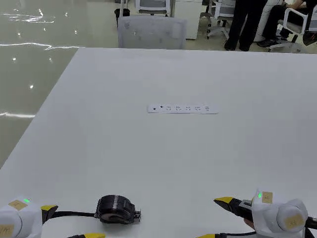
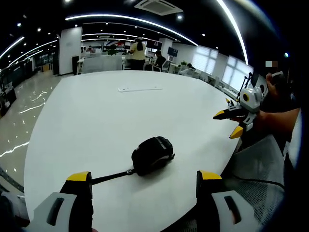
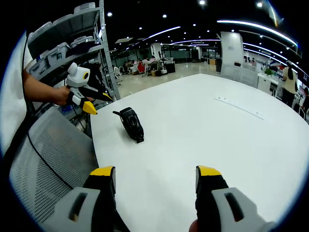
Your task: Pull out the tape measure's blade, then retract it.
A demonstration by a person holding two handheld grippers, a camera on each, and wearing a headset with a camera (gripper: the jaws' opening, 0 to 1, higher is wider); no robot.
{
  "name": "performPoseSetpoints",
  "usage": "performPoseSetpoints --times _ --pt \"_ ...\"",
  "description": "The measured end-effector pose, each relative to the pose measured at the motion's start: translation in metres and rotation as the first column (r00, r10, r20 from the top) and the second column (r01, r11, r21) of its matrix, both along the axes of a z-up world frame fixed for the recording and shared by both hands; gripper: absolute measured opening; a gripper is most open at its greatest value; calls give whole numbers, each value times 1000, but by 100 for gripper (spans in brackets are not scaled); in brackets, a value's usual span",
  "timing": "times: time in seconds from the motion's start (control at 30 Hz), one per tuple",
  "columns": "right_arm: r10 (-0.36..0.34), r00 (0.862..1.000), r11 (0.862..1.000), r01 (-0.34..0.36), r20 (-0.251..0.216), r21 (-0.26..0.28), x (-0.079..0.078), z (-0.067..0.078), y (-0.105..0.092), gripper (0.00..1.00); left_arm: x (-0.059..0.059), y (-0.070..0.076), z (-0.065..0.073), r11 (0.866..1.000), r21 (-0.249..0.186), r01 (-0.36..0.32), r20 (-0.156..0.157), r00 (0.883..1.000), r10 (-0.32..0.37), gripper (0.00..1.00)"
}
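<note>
Lying on the white desk (image 1: 173, 158) close to its near edge, the black tape measure (image 1: 116, 209) sat between the two pairs of tongs, nearer the left pair. A thin black strap (image 1: 74, 214) ran from its case toward the left tongs (image 1: 69, 223), ending just beside one yellow tip; whether it touched could not be told. The left tongs stood wide apart with nothing clamped, and in the left gripper view the case (image 2: 153, 154) lay just ahead of the gap between them (image 2: 144, 176). The right tongs (image 1: 216, 219) were likewise spread and empty, held well apart from the tape measure, which showed off to the left in the right gripper view (image 3: 132, 123). Farther back on the desk lay a white power strip (image 1: 182, 109).
</note>
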State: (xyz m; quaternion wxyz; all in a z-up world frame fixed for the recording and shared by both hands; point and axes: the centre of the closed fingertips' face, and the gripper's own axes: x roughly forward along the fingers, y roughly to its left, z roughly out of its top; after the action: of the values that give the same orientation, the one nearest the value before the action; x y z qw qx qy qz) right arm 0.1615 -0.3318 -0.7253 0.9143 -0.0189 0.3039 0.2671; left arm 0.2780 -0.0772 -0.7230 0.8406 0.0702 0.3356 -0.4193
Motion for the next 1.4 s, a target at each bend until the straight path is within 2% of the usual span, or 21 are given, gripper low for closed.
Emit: performPoseSetpoints --times 0.37,0.67,0.93,1.03,1.23,1.4 --pt "-72 997 997 72 -7 -25 -24 2 -26 75 -8 18 2 1000 -12 0 -17 1000 0 89" --pt "-121 993 992 121 -9 -33 -37 5 -40 80 -9 31 6 1000 -23 4 -13 1000 -4 93" --pt "-156 988 987 155 -10 -40 -46 7 -50 84 -20 34 5 999 -28 38 -28 999 -39 95" --pt "-167 986 985 166 -13 -41 -50 8 -52 84 -23 36 4 999 -21 43 -23 999 -44 96" --pt "-176 984 984 175 -21 -43 -57 6 -55 85 -27 37 3 999 -30 42 -36 998 -43 97" --pt "-181 983 983 179 -36 -42 -62 2 -57 85 -27 38 5 999 -29 38 -35 999 -39 97"
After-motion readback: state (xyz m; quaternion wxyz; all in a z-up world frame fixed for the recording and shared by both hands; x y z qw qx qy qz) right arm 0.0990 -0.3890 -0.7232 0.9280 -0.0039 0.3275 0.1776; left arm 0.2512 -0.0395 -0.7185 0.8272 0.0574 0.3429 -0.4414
